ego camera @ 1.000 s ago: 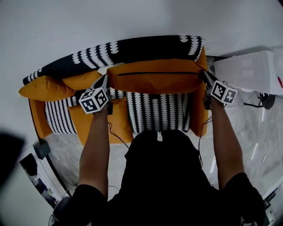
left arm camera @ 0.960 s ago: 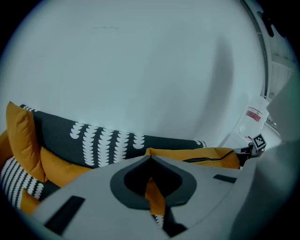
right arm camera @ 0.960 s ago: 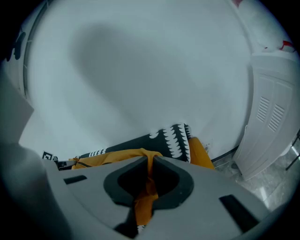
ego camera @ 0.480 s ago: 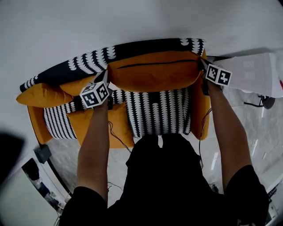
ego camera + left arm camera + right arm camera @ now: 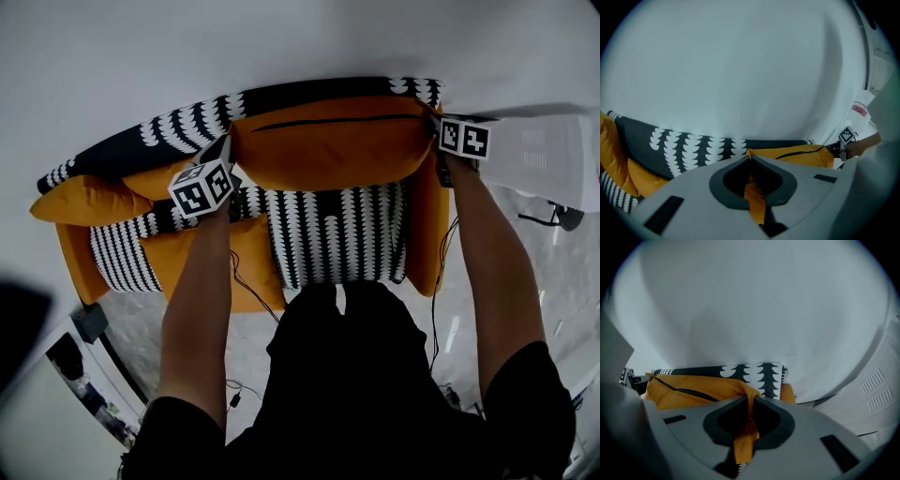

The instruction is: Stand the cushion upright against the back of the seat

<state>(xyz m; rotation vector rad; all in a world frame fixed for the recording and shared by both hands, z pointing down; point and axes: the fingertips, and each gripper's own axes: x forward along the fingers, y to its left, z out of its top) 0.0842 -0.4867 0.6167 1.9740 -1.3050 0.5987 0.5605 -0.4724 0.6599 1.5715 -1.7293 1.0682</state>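
A large orange cushion (image 5: pixel 333 150) with a black zip along its top stands on edge against the black-and-white patterned back (image 5: pixel 281 98) of the sofa. My left gripper (image 5: pixel 228 153) is shut on the cushion's upper left corner; orange fabric (image 5: pixel 754 197) is pinched between its jaws. At the cushion's upper right corner my right gripper (image 5: pixel 437 127) is shut on a fold of orange fabric (image 5: pixel 745 434). In the left gripper view the cushion (image 5: pixel 797 154) stretches rightward toward the other gripper.
The seat (image 5: pixel 333 234) is black-and-white patterned, with orange arms (image 5: pixel 427 225). More orange cushions (image 5: pixel 80 202) lie at the sofa's left end. A white unit (image 5: pixel 548 150) stands to the right, a pale wall (image 5: pixel 281 37) behind. Cables hang by my arms.
Both grippers have carried the cushion back toward the sofa's backrest; it now stands more upright against it. The right gripper moved up and rolled at the cushion's corner.
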